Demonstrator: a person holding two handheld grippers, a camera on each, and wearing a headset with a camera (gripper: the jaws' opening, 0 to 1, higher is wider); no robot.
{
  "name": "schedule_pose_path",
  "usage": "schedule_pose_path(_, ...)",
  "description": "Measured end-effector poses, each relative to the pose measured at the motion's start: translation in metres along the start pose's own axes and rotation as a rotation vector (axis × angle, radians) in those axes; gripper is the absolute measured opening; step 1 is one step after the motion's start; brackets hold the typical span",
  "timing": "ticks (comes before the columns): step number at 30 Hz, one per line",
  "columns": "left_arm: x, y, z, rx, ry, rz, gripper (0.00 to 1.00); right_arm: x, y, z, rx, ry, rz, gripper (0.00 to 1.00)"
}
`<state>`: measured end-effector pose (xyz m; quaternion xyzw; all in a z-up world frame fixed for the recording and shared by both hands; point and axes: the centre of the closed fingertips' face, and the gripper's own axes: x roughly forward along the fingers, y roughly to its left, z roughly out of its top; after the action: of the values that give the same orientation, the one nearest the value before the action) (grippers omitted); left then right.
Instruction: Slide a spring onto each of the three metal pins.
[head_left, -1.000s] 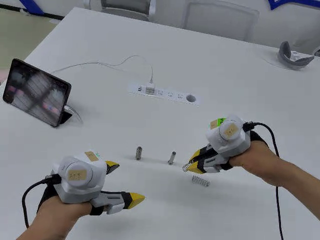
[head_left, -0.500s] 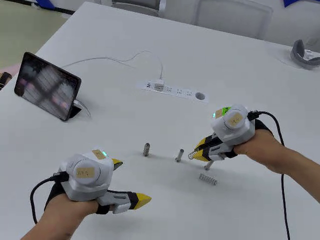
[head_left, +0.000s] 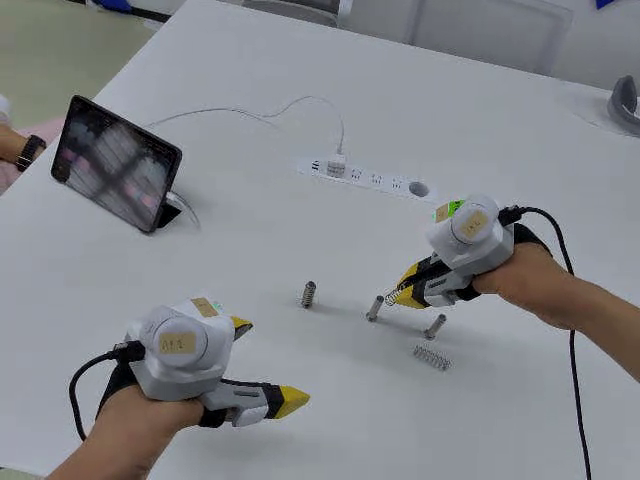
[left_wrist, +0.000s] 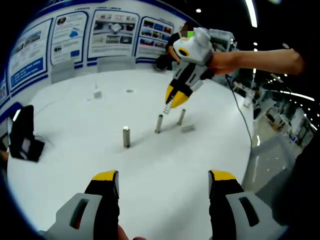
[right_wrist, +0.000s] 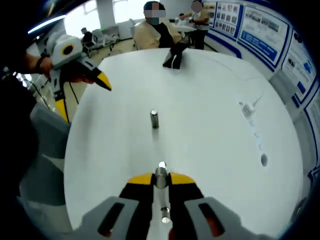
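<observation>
Spring (head_left: 390, 298) at pin (head_left: 374, 308), maybe touching, loose spring (head_left: 431, 357) near

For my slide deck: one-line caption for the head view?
The right tool holds a spring over the middle pin; the left tool hovers open nearby.

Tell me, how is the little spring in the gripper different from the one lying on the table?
The small silver coil spring held by the right gripper is up in the air and tilted, its end near the top of the middle metal pin. The other silver coil spring lies flat on the white table, with nothing holding it. Both look alike, and neither is on a pin yet.
</observation>
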<state>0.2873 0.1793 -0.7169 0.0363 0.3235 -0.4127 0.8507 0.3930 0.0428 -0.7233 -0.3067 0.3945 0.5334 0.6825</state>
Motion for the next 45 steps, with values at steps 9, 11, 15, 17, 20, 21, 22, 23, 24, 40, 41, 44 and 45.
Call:
schedule_pose_path(9, -0.002, 0.003, -0.003, -0.011, 0.004, 0.004, 0.74, 0.009, -0.003, 0.000, -0.007, 0.009, 0.008, 0.13)
schedule_pose_path(11, -0.002, 0.003, -0.004, -0.013, 0.004, 0.005, 0.74, 0.012, -0.003, -0.001, -0.007, 0.013, 0.011, 0.13)
schedule_pose_path(15, -0.002, 0.004, -0.005, -0.018, 0.007, 0.005, 0.73, 0.014, -0.003, 0.000, -0.010, 0.017, 0.016, 0.13)
schedule_pose_path(17, -0.003, 0.004, -0.006, -0.019, 0.008, 0.005, 0.73, 0.015, -0.003, 0.001, -0.010, 0.016, 0.018, 0.13)
schedule_pose_path(20, -0.003, 0.004, -0.006, -0.021, 0.010, 0.006, 0.73, 0.016, -0.004, 0.002, -0.008, 0.011, 0.019, 0.13)
schedule_pose_path(21, -0.003, 0.004, -0.006, -0.022, 0.010, 0.006, 0.73, 0.016, -0.004, 0.003, -0.009, 0.012, 0.019, 0.13)
schedule_pose_path(22, -0.003, 0.004, -0.007, -0.021, 0.011, 0.005, 0.73, 0.017, -0.004, 0.003, -0.013, 0.016, 0.019, 0.13)
schedule_pose_path(23, -0.003, 0.004, -0.007, -0.021, 0.012, 0.004, 0.73, 0.018, -0.004, 0.003, -0.013, 0.017, 0.020, 0.13)
schedule_pose_path(24, -0.003, 0.003, -0.007, -0.019, 0.012, 0.003, 0.73, 0.019, -0.004, 0.003, -0.013, 0.017, 0.021, 0.13)
schedule_pose_path(40, -0.003, 0.005, -0.001, -0.016, 0.005, 0.002, 0.73, 0.030, -0.002, 0.004, -0.040, 0.033, 0.032, 0.13)
schedule_pose_path(41, -0.003, 0.005, -0.002, -0.016, 0.006, 0.002, 0.73, 0.030, -0.002, 0.005, -0.041, 0.033, 0.032, 0.13)
schedule_pose_path(44, -0.003, 0.005, -0.002, -0.015, 0.008, 0.002, 0.73, 0.034, -0.001, 0.004, -0.048, 0.039, 0.033, 0.13)
schedule_pose_path(45, -0.003, 0.006, -0.002, -0.015, 0.009, 0.003, 0.73, 0.036, -0.001, 0.003, -0.052, 0.044, 0.036, 0.13)
